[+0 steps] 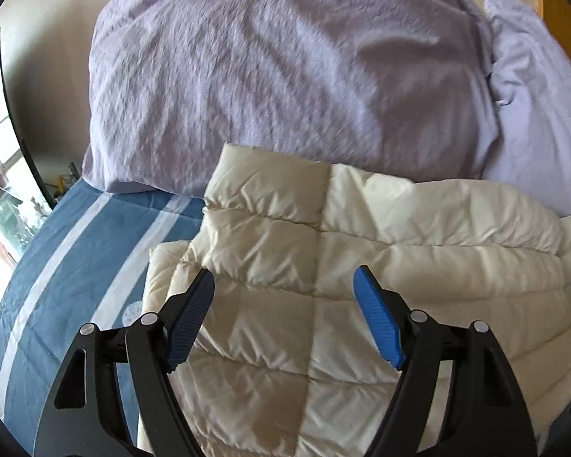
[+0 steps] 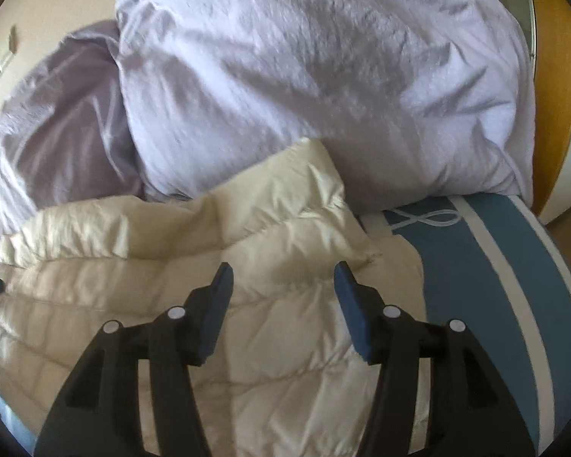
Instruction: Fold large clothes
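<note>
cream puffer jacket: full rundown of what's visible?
The cream puffer jacket is quilted in horizontal channels, of smooth, slightly shiny fabric. It looks partly folded, layers stacked at its left edge. It lies on the blue-and-white striped bedsheet, far edge against the lavender pillows. Both claws, left and right, hover open above it.

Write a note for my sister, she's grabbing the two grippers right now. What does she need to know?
Left gripper: jaws open, empty, over the cream puffer jacket.
Right gripper: jaws open, empty, over the same jacket near its right edge.
Jacket lies on the blue striped bedsheet, against the lilac duvet.
Done: it looks partly folded, with layers overlapping.
Left: probably another fold, then tidy.
</note>
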Action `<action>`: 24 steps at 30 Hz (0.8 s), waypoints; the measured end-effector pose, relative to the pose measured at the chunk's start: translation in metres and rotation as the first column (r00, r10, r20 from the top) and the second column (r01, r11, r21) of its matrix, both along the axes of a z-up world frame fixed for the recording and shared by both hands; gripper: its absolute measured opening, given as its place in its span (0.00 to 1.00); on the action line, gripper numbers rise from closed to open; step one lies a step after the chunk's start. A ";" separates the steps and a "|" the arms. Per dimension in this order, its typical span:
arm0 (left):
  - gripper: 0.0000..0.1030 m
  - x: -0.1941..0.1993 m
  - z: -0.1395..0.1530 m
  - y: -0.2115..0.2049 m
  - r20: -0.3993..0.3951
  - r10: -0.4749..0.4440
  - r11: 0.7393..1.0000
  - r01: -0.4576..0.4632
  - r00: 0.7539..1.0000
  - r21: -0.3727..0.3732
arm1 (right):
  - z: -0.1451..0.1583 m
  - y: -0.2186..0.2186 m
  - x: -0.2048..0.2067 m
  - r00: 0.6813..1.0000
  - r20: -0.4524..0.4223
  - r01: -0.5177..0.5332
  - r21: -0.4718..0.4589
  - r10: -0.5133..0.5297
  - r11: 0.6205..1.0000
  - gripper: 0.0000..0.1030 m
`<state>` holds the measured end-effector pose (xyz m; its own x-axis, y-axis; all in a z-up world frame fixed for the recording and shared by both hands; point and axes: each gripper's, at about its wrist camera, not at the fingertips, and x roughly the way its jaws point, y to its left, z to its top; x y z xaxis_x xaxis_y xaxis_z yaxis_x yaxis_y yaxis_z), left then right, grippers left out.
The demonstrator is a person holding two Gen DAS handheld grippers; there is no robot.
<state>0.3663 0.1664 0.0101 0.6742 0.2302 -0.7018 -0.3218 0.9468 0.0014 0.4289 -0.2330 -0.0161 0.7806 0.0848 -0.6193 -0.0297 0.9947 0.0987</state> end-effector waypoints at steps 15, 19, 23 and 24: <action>0.75 0.031 -0.042 0.010 -0.050 0.070 0.996 -0.067 0.996 0.067 | -0.045 0.010 0.030 0.994 -0.083 0.056 -0.140 -0.068 0.989 0.62; 0.77 0.036 -0.047 0.015 -0.067 0.073 0.996 -0.069 0.995 0.049 | -0.050 0.007 0.035 0.991 -0.111 0.056 -0.133 -0.071 0.990 0.63; 0.79 0.043 -0.053 0.020 -0.091 0.074 0.997 -0.070 0.993 0.046 | -0.053 0.001 0.040 0.990 -0.127 0.052 -0.117 -0.067 0.992 0.63; 0.80 0.043 -0.053 0.019 -0.094 0.073 0.997 -0.069 0.993 0.045 | -0.054 0.001 0.040 0.989 -0.129 0.052 -0.118 -0.067 0.992 0.63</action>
<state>0.4094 0.1856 -0.0431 0.5854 0.3051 -0.7512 -0.3845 0.9202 0.0742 0.4688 -0.2320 -0.0698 0.6926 -0.0363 -0.7204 0.0358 0.9992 -0.0160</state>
